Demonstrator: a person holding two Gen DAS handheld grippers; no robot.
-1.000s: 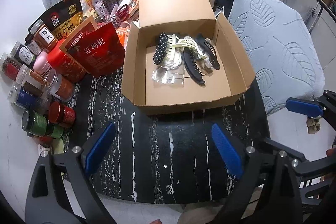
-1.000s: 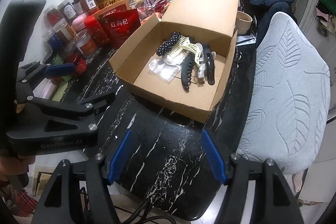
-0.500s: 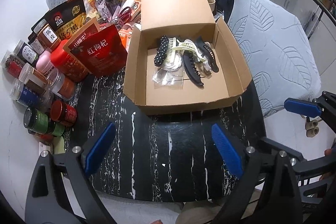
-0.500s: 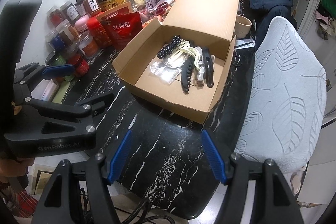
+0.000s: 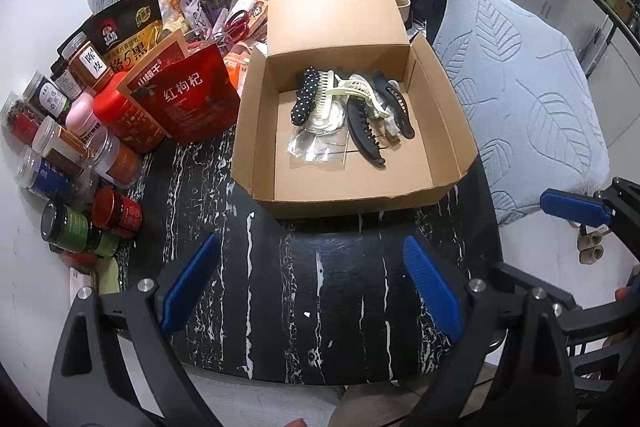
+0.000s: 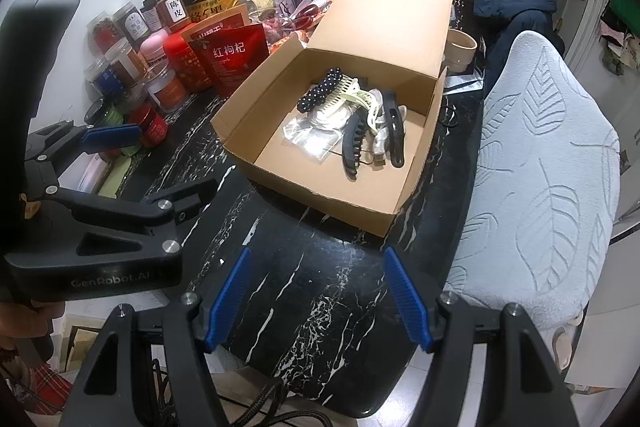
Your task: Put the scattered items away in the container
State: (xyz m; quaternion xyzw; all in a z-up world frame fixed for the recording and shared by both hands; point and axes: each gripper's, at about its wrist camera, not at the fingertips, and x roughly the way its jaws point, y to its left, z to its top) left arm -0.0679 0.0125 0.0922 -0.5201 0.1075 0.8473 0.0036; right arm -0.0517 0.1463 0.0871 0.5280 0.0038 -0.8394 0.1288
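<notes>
**Hair clips sit in the open box**

Closest to us, the left gripper (image 5: 310, 281) hangs over the near edge of the black marbled desk (image 5: 320, 287), its blue fingers (image 5: 432, 291) wide apart with nothing between them. The right gripper (image 6: 320, 297) is beside it, fingers apart and empty too.

A little farther on the desk stands the brown cardboard box (image 5: 344, 197), its lid flap tipped up at the back. Inside, bunched toward the back, lie two long black hair clips (image 5: 364, 133), one black clip with white dots (image 5: 304, 101), one cream comb clip (image 5: 356, 93) and a clear plastic bag (image 5: 316, 147) (more small bits may hide under the pile).

To the left of the box are a red pouch (image 5: 188, 103) and many jars (image 5: 116, 159), too crowded to count.

Only the right wrist view shows a tan cup (image 6: 462, 49) behind the box, and the left gripper from the side. A pale leaf-pattern chair (image 6: 536, 163) stands to the right.
</notes>
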